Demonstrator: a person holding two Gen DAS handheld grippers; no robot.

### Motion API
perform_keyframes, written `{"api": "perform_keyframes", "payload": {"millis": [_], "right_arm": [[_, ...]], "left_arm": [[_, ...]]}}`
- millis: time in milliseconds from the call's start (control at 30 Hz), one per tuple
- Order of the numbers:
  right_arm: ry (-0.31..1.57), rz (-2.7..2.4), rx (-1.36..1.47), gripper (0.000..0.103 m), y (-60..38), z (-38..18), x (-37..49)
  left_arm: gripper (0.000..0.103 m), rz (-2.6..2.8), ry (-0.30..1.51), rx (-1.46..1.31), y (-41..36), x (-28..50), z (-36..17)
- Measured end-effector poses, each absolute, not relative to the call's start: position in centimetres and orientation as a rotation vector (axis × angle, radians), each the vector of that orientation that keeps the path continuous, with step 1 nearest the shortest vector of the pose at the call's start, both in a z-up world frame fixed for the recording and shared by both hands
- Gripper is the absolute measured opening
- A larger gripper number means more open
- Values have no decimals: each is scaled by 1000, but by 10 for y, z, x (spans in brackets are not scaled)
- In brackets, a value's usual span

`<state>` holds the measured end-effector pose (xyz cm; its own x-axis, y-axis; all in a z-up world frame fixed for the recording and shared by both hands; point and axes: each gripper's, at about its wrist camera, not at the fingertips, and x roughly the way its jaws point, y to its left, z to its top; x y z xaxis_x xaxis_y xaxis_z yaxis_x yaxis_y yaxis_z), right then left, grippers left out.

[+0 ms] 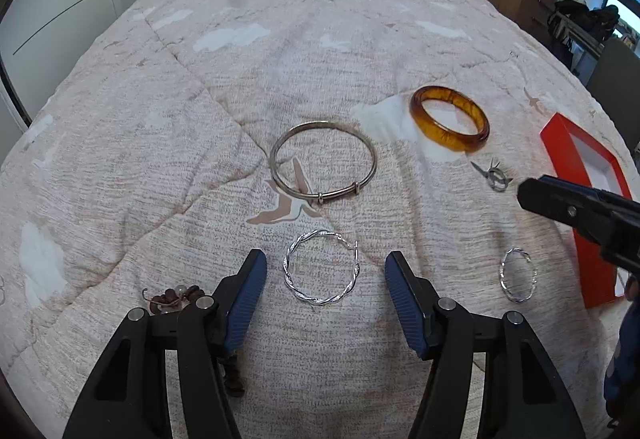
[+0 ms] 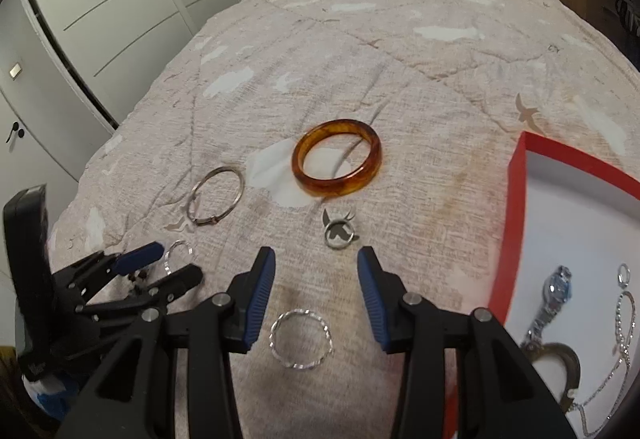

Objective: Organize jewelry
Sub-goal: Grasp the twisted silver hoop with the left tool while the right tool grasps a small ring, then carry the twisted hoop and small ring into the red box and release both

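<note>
light: soft, even daylight, kinda dim | shadows: faint | blur: right view slightly smeared | edges: heavy fisheye bend, black corners (window glare top right, left view)

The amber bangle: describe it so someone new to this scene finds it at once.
On the beige bedspread, left of the red box, lies the amber bangle, beyond the small bird-shaped ring. Unlike the thin silver hoops nearby, it is thick, glossy and translucent orange-brown.

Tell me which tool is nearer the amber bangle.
Right. The right tool points toward the amber bangle, with only the small bird ring between them. The left tool sits further back, behind the plain silver bangle.
</note>
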<state>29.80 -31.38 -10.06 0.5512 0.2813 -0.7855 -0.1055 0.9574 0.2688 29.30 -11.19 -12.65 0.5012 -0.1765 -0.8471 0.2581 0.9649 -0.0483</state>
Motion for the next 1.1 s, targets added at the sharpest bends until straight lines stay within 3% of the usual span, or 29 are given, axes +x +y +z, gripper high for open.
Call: {"api": "perform_keyframes", "payload": {"millis": [200,467,633,1100], "right_arm": [[1009,190,199,40,-312,-118,318],[1039,170,172,20,-308,-132,331],[1033,176,174,19,-309,-131,331],[943,228,182,19,-310,-86,304]], "left_arm": [[61,-268,1026,84,-110,297,-135],[51,-265,1020,89,-111,300,-137],[40,-271,1013,80,-110,300,-134],[39,-266,967,17,-101,293,-102]]}}
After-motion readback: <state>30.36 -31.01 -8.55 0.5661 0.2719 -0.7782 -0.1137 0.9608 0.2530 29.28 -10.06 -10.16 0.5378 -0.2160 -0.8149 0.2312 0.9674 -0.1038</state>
